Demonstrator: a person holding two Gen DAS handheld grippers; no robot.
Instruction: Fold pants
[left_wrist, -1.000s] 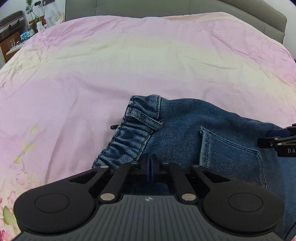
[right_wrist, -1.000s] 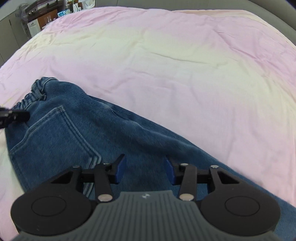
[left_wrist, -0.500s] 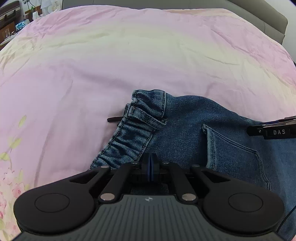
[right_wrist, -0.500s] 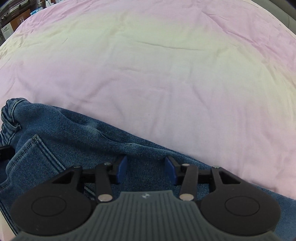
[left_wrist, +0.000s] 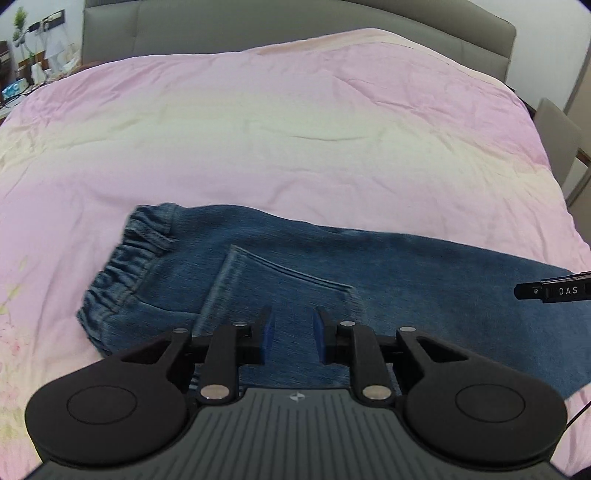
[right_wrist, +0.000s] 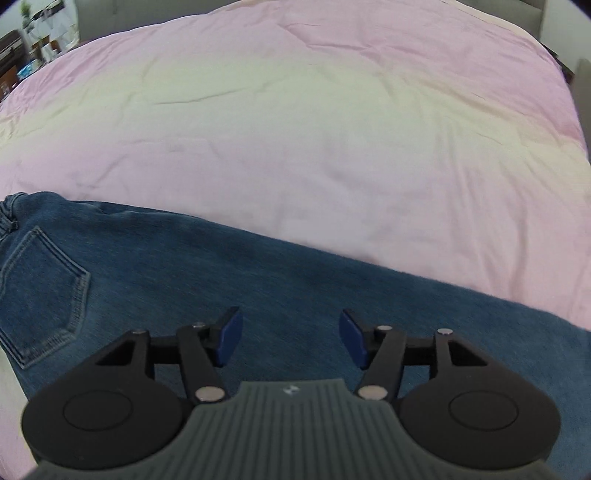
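Observation:
Blue denim pants (left_wrist: 288, 254) lie flat on the pink bedspread (left_wrist: 295, 129), elastic waistband at the left, a back pocket (left_wrist: 280, 288) facing up, the legs running off to the right. My left gripper (left_wrist: 291, 334) hovers over the pocket with its jaws opening and nothing pinched between its blue pads. In the right wrist view the pants (right_wrist: 229, 280) stretch across the lower frame. My right gripper (right_wrist: 291, 338) stands above the leg with its jaws opening wider and no cloth between them. A tip of the right gripper (left_wrist: 550, 291) shows at the right edge of the left wrist view.
A grey padded headboard (left_wrist: 295, 26) closes the far side of the bed. A cluttered desk with plants (left_wrist: 26, 70) stands at the far left. A chair back (left_wrist: 557, 144) is beside the bed on the right. Wide bedspread lies beyond the pants.
My left gripper let go of the waistband and opened, then pulled back and up over the pocket. My right gripper opened wider and shifted right along the leg. The pants now lie flatter.

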